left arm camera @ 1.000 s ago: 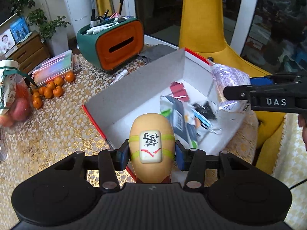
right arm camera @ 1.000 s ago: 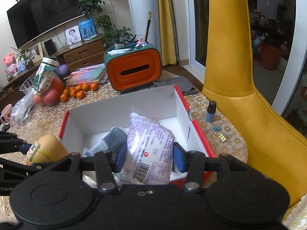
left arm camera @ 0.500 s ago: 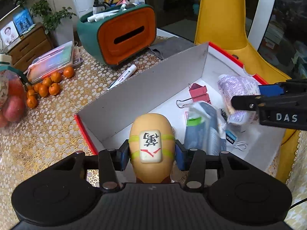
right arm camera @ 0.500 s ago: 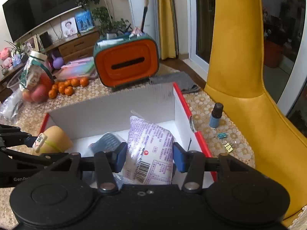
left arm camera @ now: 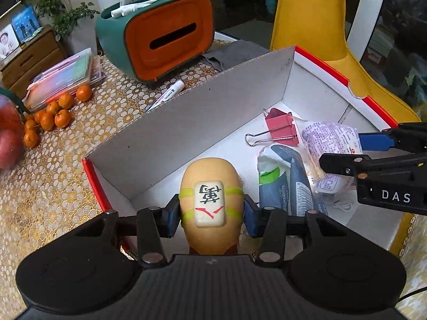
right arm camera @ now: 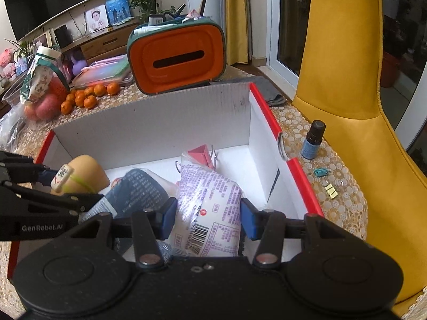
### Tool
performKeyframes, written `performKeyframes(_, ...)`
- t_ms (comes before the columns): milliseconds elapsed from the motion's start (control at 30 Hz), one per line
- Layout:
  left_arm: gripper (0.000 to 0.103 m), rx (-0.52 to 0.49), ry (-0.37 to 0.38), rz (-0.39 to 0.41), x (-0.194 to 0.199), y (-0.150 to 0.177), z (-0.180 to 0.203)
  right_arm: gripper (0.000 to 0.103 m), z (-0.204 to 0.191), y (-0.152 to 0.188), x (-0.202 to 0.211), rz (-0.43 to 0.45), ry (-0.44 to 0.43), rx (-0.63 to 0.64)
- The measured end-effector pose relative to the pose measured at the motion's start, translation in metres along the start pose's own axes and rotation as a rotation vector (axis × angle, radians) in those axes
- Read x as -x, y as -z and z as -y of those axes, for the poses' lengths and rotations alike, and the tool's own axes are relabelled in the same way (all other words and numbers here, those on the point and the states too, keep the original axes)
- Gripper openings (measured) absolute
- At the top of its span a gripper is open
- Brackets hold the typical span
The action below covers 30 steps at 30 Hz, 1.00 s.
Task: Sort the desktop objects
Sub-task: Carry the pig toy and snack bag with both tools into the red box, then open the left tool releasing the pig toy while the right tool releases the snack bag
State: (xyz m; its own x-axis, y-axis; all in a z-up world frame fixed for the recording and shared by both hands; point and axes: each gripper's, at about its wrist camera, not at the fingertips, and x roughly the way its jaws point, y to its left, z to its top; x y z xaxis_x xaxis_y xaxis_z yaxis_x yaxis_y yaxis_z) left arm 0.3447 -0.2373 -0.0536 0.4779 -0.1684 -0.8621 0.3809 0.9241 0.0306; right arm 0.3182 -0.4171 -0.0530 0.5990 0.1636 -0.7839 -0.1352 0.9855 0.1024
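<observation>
Both wrist views look steeply down from close above the red-edged white cardboard box [left arm camera: 320,61] [right arm camera: 275,125] on the bench. Each shows the other tongs, and both share the orange-fronted green tissue holder [left arm camera: 165,37] [right arm camera: 178,58] behind.

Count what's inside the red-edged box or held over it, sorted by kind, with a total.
Packets: 2, purple-printed packet, blue-grey packet
Binder clips: 1, red binder clip
Toys: 1, tan egg-shaped toy
Total: 4

I see a tan egg-shaped toy [left arm camera: 210,205] with a mahjong tile and a purple-printed plastic packet [right arm camera: 208,213], both above the red-rimmed white cardboard box [left arm camera: 165,133].
</observation>
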Motion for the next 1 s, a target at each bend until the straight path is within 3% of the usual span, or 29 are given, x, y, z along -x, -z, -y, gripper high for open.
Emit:
performKeyframes(233,0.048,-0.012,0.012,0.001,0.002,0.003,0.002,0.056,0.002,0.002,0.0,-0.003,0.006,-0.001)
performKeyframes(300,0.056,-0.002,0.013,0.004,0.004,0.004,0.001,0.06,0.003,0.003,0.002,-0.003,0.009,0.003)
performKeyframes(367,0.057,0.001,0.017,0.01,0.007,0.006,0.0,0.064,0.003,0.005,0.005,0.0,0.006,0.001)
performKeyframes(867,0.058,0.041,0.032,0.057,0.06,0.032,-0.007,0.068,-0.007,0.012,0.054,0.05,-0.024,0.017)
performKeyframes(1000,0.058,0.041,0.029,0.115,0.085,0.041,-0.004,0.068,-0.018,0.019,0.071,0.061,-0.038,0.043)
